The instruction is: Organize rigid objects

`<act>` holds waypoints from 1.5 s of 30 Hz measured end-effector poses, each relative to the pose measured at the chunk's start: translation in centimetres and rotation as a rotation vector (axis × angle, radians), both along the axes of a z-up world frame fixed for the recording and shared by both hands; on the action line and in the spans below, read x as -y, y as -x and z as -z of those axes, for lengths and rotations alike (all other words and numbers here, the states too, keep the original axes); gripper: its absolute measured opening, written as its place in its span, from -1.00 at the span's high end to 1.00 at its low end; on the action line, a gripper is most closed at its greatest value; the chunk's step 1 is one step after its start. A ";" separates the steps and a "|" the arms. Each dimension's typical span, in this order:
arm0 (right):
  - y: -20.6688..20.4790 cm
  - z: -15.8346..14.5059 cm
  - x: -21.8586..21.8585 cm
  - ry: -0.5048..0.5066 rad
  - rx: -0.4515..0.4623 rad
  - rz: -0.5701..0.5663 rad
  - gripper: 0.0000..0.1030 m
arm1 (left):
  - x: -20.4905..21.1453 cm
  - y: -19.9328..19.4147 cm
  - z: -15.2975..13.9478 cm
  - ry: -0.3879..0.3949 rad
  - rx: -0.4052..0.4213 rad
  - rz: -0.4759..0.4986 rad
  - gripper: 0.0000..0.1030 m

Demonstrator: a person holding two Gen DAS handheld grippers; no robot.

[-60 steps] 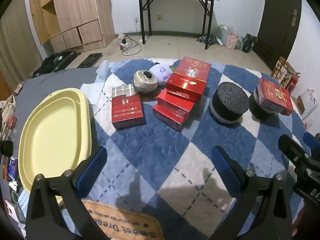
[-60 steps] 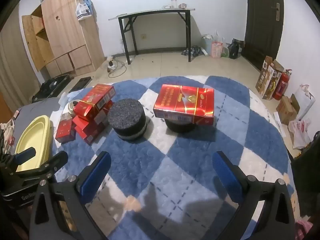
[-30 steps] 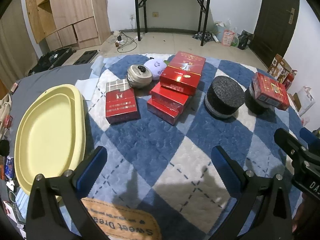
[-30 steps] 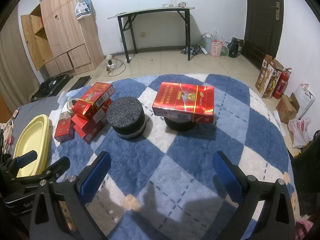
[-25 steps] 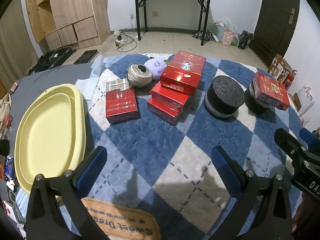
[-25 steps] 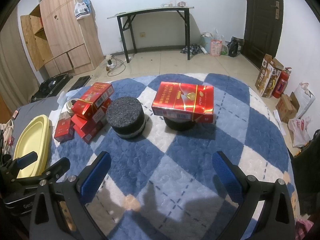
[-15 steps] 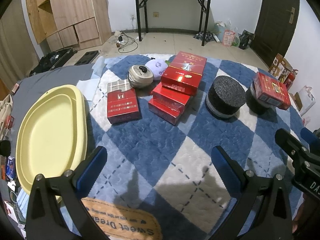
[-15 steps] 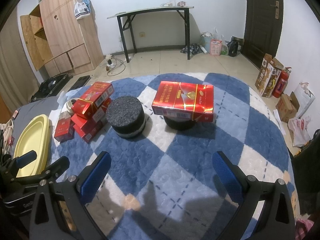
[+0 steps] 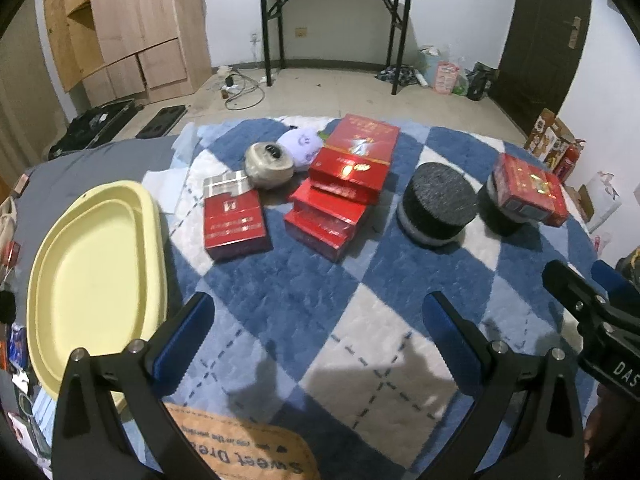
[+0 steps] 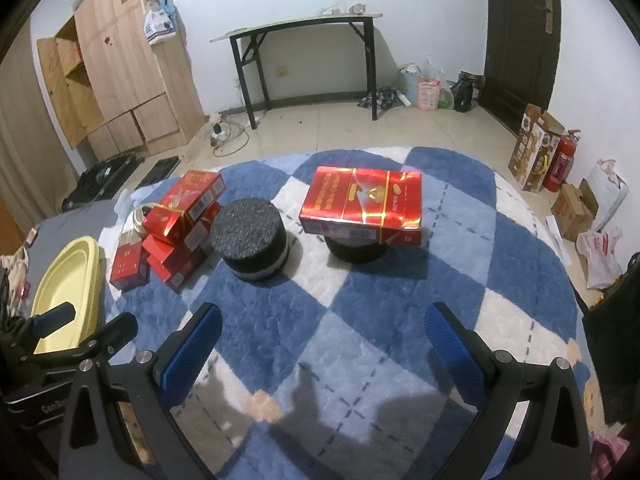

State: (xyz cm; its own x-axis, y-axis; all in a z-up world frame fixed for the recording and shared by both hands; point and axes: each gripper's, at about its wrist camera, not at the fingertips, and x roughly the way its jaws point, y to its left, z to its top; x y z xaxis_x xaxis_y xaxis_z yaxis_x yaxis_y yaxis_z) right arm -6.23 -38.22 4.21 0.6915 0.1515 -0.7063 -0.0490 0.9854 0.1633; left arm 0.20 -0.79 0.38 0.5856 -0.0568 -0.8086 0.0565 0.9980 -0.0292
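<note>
Presently catalogued, all places given from the black foam puck:

Rug (image 9: 320, 312): blue-and-white diamond quilt; bears every item below.

Yellow tray (image 9: 92, 280): oval, empty, far left of the puck at the rug's left edge; long axis runs away from the camera.

Black foam puck (image 9: 438, 208): round, upright on its flat face, on the rug mid-right in the left wrist view.

Top red carton (image 9: 356, 156): left of the puck, tilted atop a stepped stack of red cartons (image 9: 326, 218); long axis points away from the camera, toward the far wall.

Red carton on the second puck (image 10: 362, 204): right of the foam puck, lying flat on another dark puck (image 10: 354, 250); long axis runs left to right in the right wrist view and overhangs its support on both ends.

Single red pack (image 9: 234, 222): left of the stack, flat on the rug, apart from it; long axis points away from the camera.

Round tin (image 9: 268, 166): behind the single pack, just beside the stack.

Lilac plush (image 9: 300, 144): behind the tin, touching it.

Left gripper (image 9: 316, 320): jaws spread wide, holding nothing, above bare rug in front of the puck.

Right gripper (image 10: 320, 328): jaws spread wide, holding nothing, above bare rug in front of the puck.
</note>
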 end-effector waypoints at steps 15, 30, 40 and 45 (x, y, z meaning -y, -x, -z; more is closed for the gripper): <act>-0.6 0.3 0.1 -0.008 -0.022 -0.006 -0.99 | 0.2 0.3 0.3 -0.014 -0.007 -0.001 -1.00; -0.7 0.4 0.2 -0.015 -0.025 0.001 -0.99 | -0.3 0.0 0.4 0.001 -0.020 -0.016 -1.00; -0.8 0.6 0.5 -0.025 -0.033 0.013 -0.99 | 0.4 -1.0 0.2 -0.004 -0.050 0.043 -1.00; -2.4 -0.4 1.5 -0.042 -0.022 0.048 -0.99 | 1.0 -4.5 -2.2 -0.050 -0.001 0.192 -1.00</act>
State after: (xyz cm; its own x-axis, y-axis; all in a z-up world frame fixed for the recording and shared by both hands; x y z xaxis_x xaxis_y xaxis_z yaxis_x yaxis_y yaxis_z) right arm -3.84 -39.68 4.66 0.6831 0.1486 -0.7150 0.0018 0.9787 0.2051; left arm 4.65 -1.81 2.63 0.5672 -0.1272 -0.8137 0.2457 0.9691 0.0197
